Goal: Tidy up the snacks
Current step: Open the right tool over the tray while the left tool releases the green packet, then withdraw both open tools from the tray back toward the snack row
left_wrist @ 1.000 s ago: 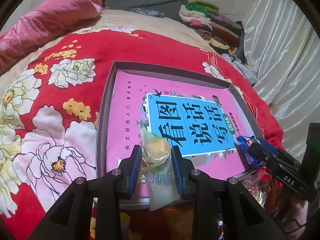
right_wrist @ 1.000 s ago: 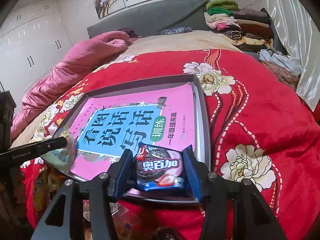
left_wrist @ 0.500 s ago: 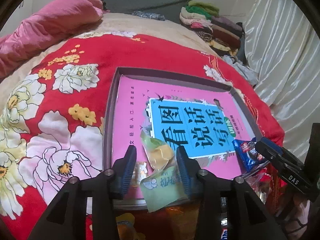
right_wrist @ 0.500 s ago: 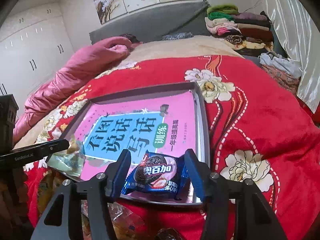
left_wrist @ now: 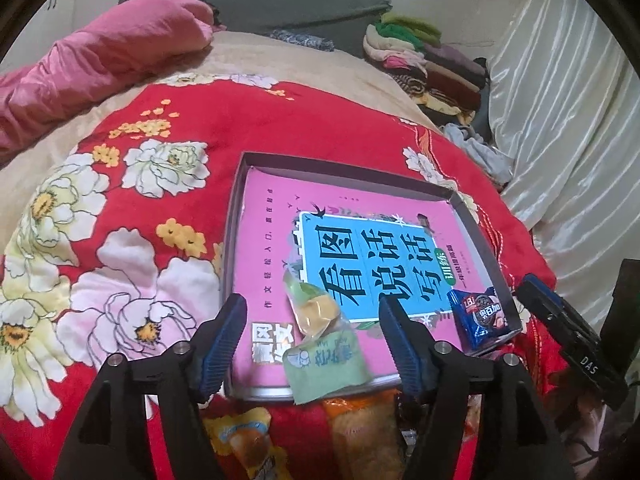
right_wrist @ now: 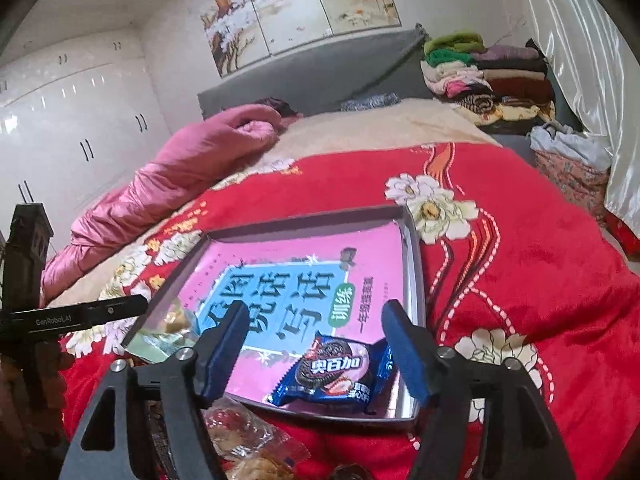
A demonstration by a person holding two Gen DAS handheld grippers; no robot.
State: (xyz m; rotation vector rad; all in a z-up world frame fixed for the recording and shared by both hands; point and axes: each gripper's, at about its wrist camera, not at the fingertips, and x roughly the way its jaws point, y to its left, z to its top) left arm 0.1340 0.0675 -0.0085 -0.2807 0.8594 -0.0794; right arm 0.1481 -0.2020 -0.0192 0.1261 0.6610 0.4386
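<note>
A grey tray [left_wrist: 236,216] lies on the red flowered blanket with a pink and blue book [left_wrist: 360,248] in it. A green and yellow pastry packet [left_wrist: 320,336] rests on the book at the tray's near edge, between the open fingers of my left gripper [left_wrist: 312,332], untouched. A blue cookie packet [right_wrist: 336,372] lies in the tray's near right corner, between the open fingers of my right gripper [right_wrist: 316,344]; it also shows in the left wrist view [left_wrist: 480,316]. The tray [right_wrist: 414,264] shows in the right wrist view too.
More wrapped snacks lie on the blanket just below the tray: orange packets [left_wrist: 248,440] and clear wrapped ones [right_wrist: 240,432]. A pink quilt [right_wrist: 168,176] lies at the far left, folded clothes [right_wrist: 480,68] at the far right, white curtains [left_wrist: 560,120] on the right.
Both grippers opened and let go of their packets, which now lie in the tray. Both grippers drew back a little toward me.
</note>
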